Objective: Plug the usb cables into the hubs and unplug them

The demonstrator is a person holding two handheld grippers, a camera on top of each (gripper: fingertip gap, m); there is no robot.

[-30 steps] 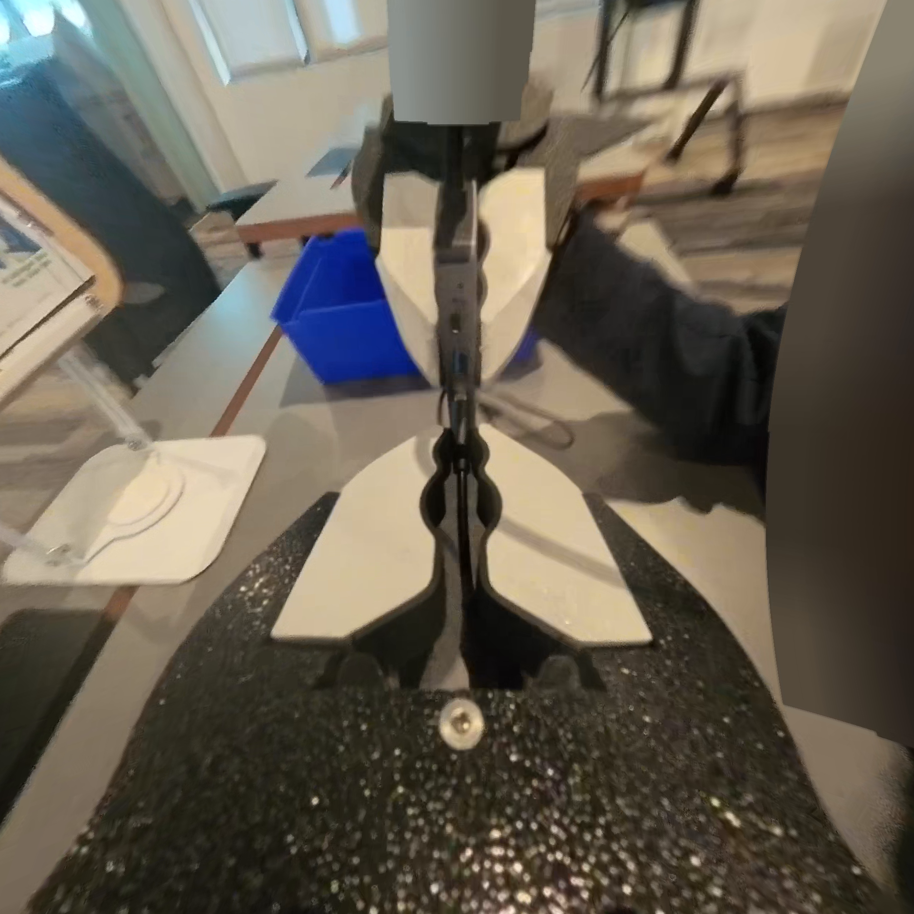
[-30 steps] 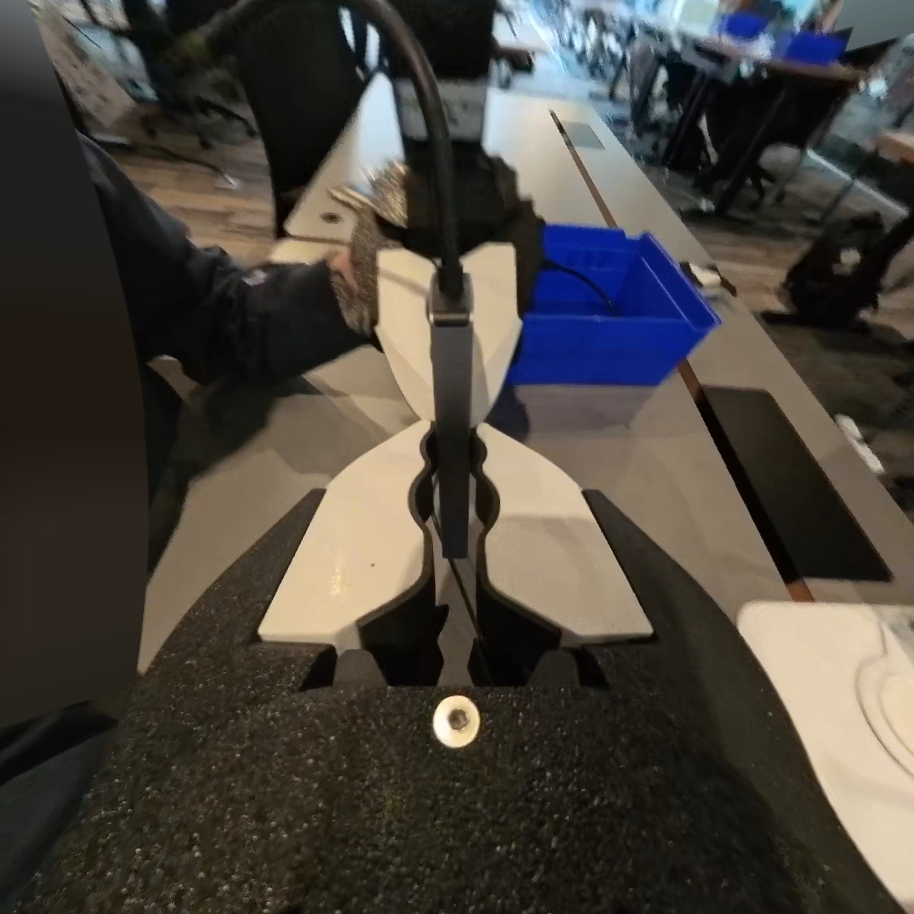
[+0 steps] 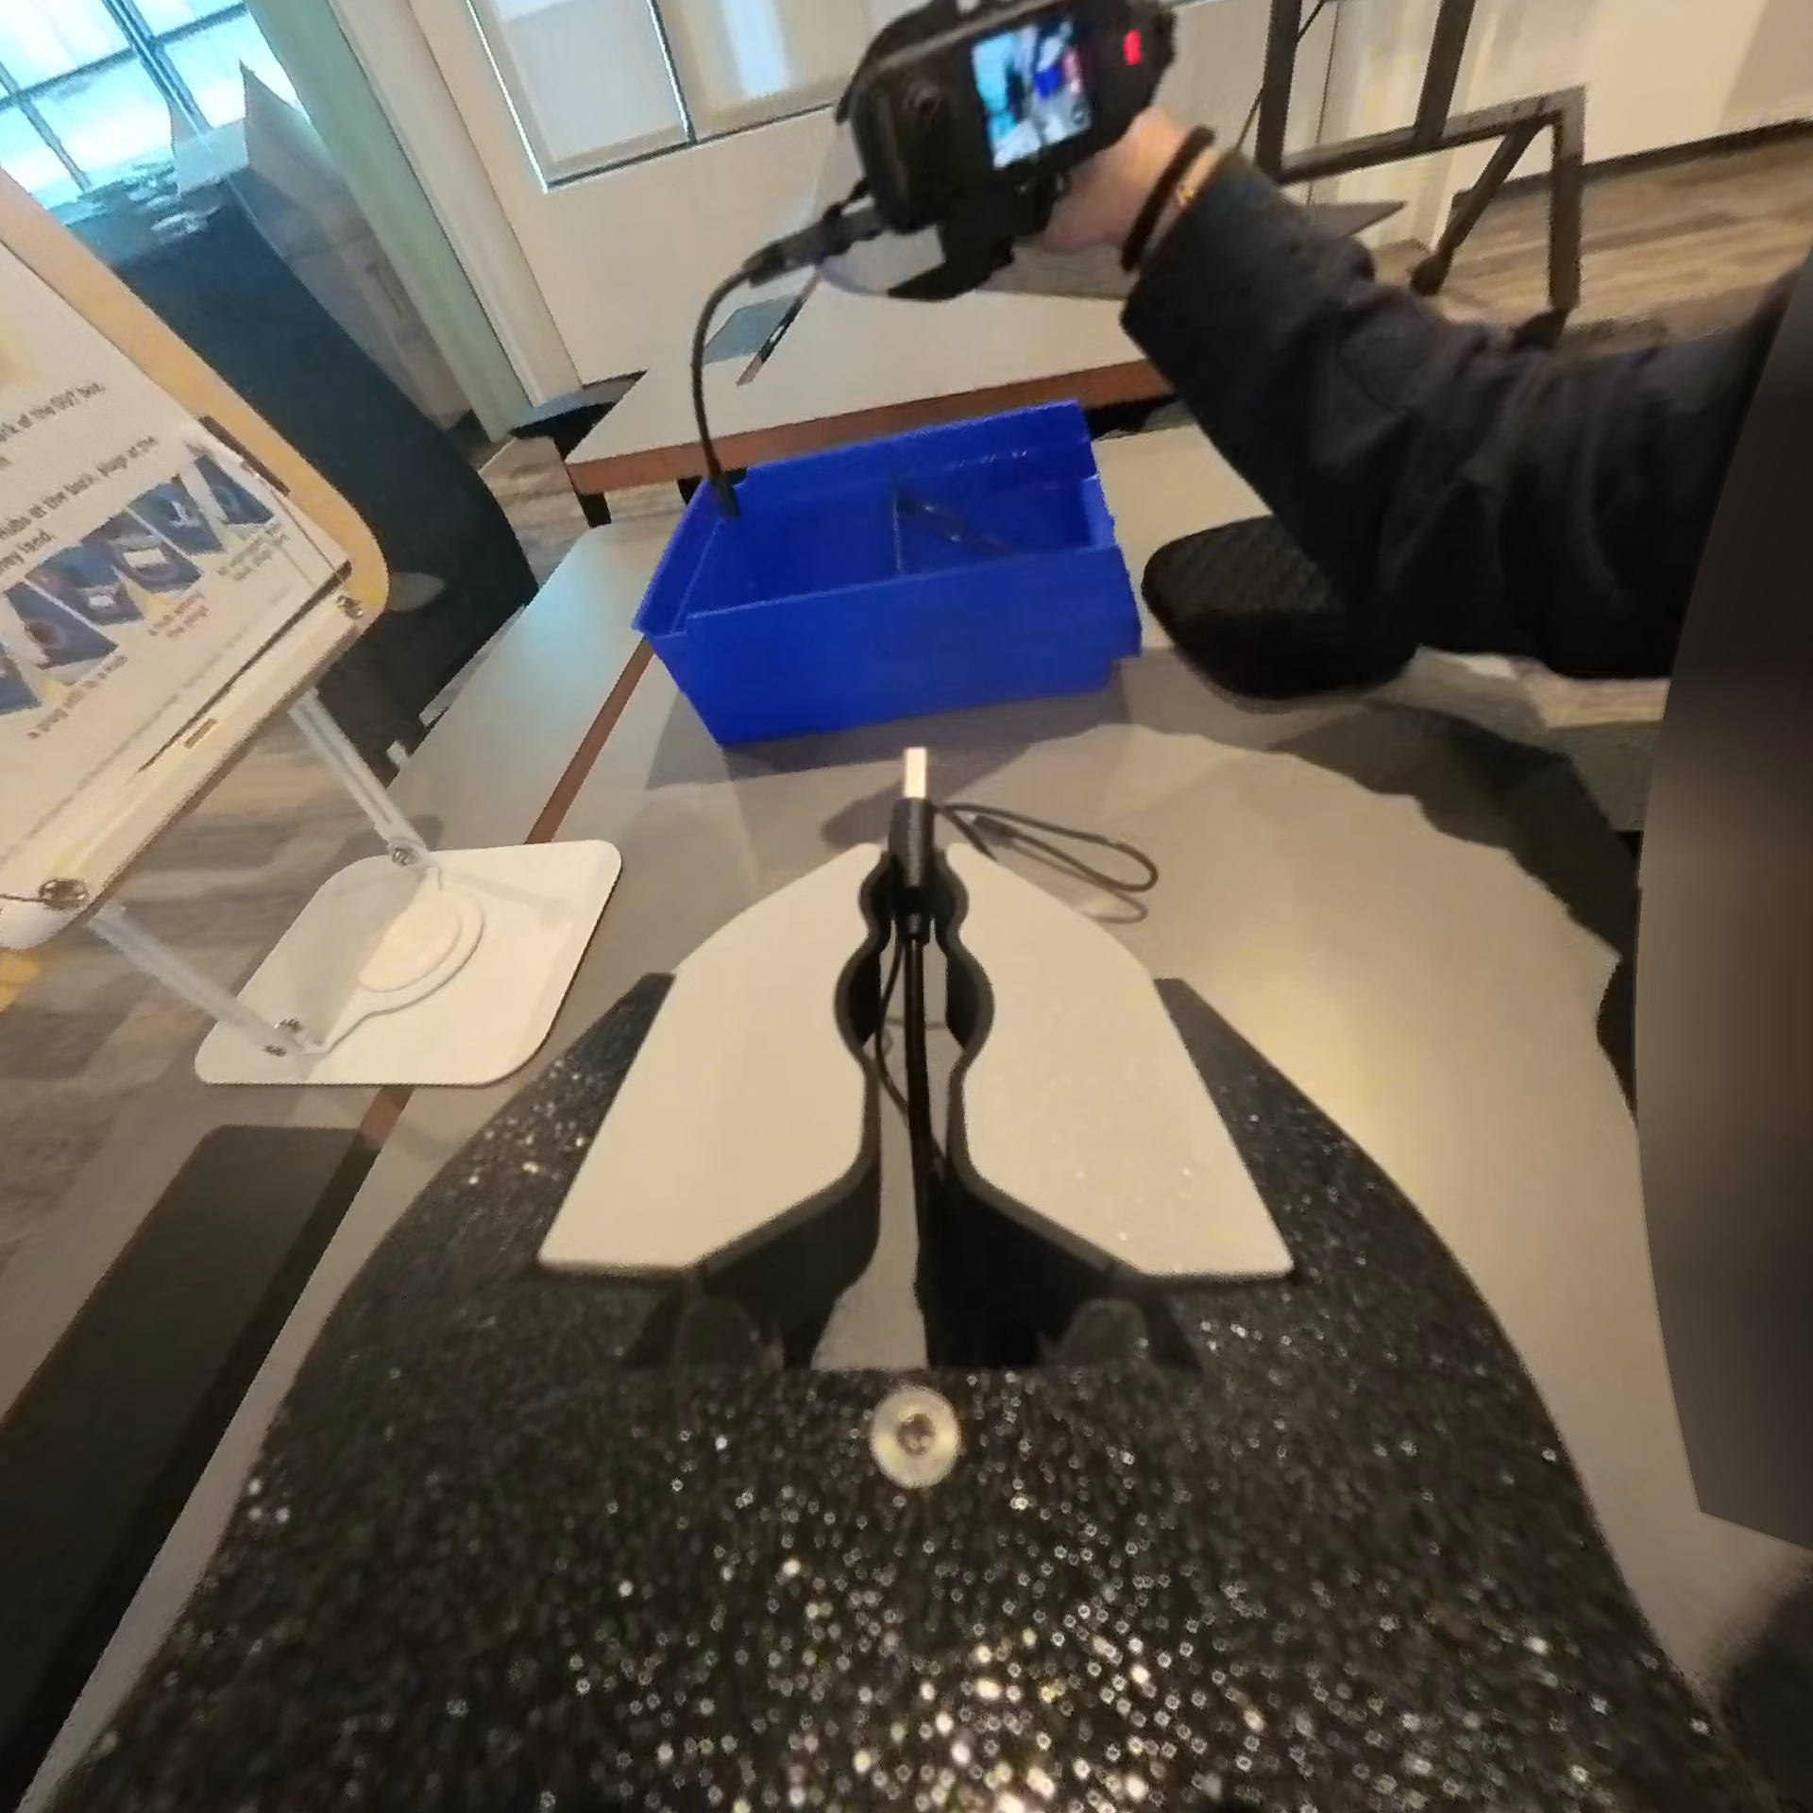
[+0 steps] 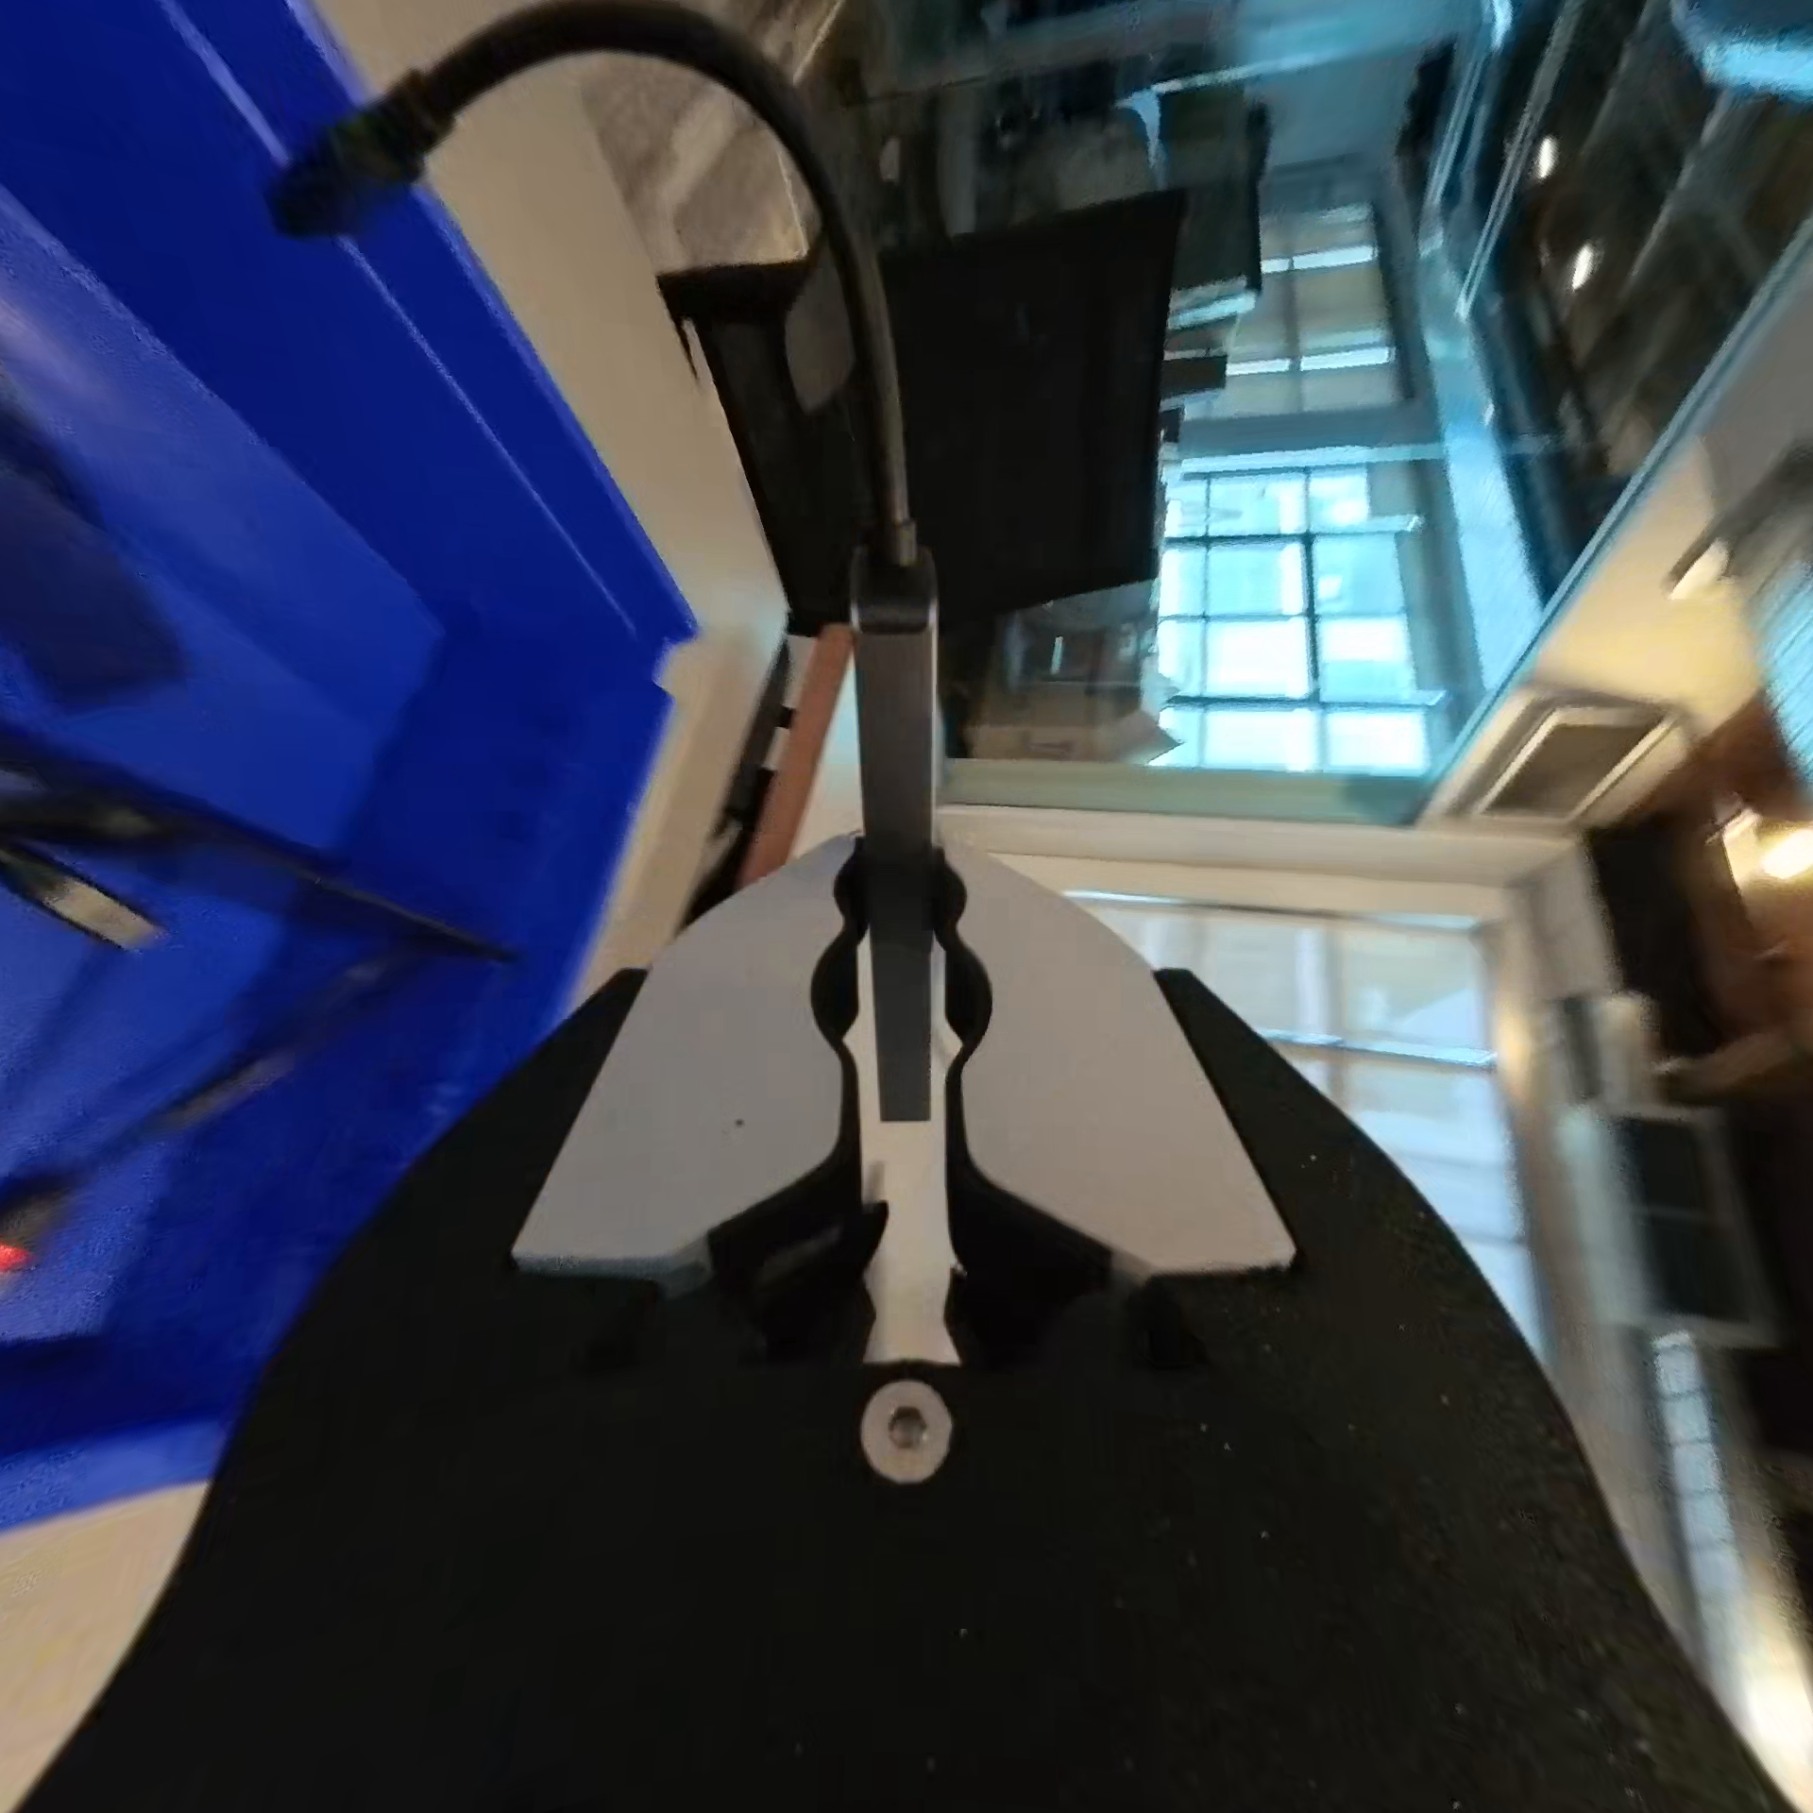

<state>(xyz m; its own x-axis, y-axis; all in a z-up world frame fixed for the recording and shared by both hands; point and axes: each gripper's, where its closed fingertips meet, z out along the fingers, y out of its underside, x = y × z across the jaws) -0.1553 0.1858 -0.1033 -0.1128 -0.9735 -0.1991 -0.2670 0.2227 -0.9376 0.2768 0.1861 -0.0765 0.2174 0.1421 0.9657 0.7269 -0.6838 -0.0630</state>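
My left gripper [image 3: 912, 868] is shut on a black USB cable [image 3: 910, 839]. Its silver plug tip [image 3: 915, 775] sticks out bare past the fingertips, above the grey table, and its thin wire [image 3: 1060, 854] loops on the table behind. My right gripper [image 4: 895, 868] is shut on a slim grey USB hub [image 4: 895, 726]. The hub's thick black cord [image 4: 785, 108] arcs up and left to a dangling black plug [image 4: 343, 177]. In the left wrist view the right gripper [image 3: 883, 265] is raised high over the blue bin [image 3: 893, 598], tilted, with the cord [image 3: 701, 383] hanging to the bin's rim.
A white stand base [image 3: 412, 961] carrying a tilted instruction board [image 3: 128, 589] sits left on the table. A person's dark sleeve [image 3: 1423, 461] crosses at the right. The blue bin also fills the left of the right wrist view [image 4: 294, 687].
The cable plug has come out of the hub. My right gripper has lifted away with the hub, up and over the blue bin, and rolled sideways. My left gripper still holds the cable.
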